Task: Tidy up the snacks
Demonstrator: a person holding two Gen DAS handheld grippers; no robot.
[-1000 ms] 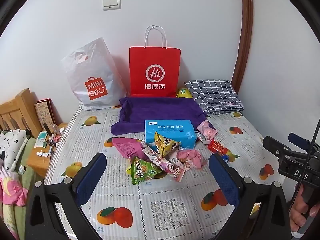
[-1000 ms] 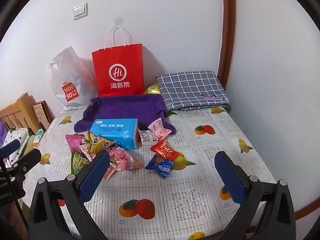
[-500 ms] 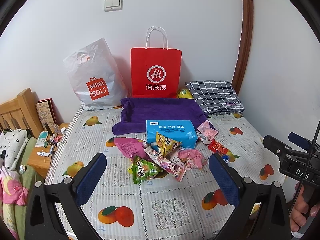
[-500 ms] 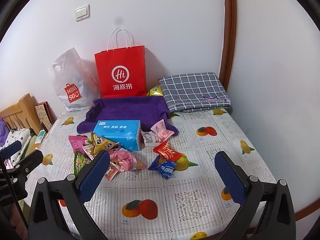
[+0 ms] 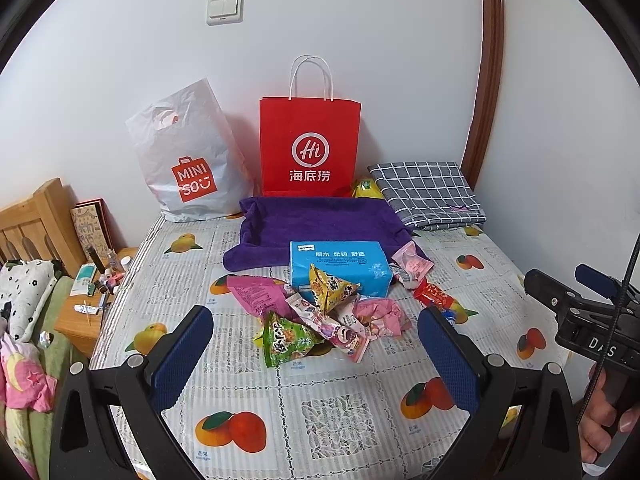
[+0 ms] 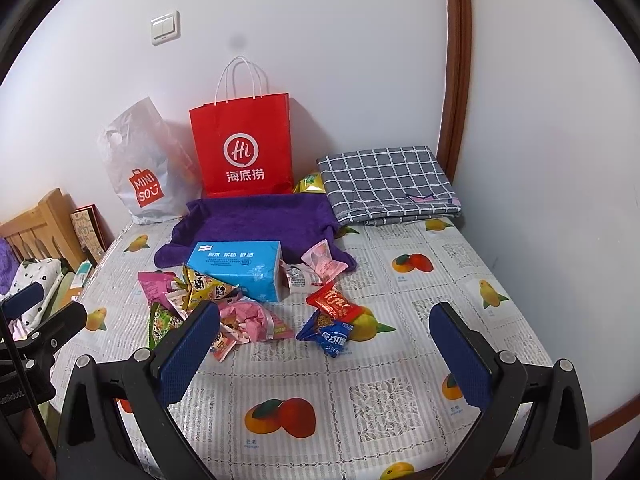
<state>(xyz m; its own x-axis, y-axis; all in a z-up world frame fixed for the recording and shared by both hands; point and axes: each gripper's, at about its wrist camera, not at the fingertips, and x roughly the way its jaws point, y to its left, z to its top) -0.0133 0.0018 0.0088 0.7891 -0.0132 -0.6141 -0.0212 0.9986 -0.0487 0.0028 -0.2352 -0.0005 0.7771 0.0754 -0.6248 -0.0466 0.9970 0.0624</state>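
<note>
A bedroom in a home is shown. A table (image 5: 320,420) covered with a fruit-printed cloth is placed against a white wall. To the left of the table, a wooden headboard (image 5: 38,220), bedding (image 5: 24,300) and a small nightstand (image 5: 86,316) are seen. At the far edge of the table, shopping bags (image 5: 310,144) and a folded checked cloth (image 5: 426,192) are kept. A light switch (image 5: 225,9) is mounted above.
</note>
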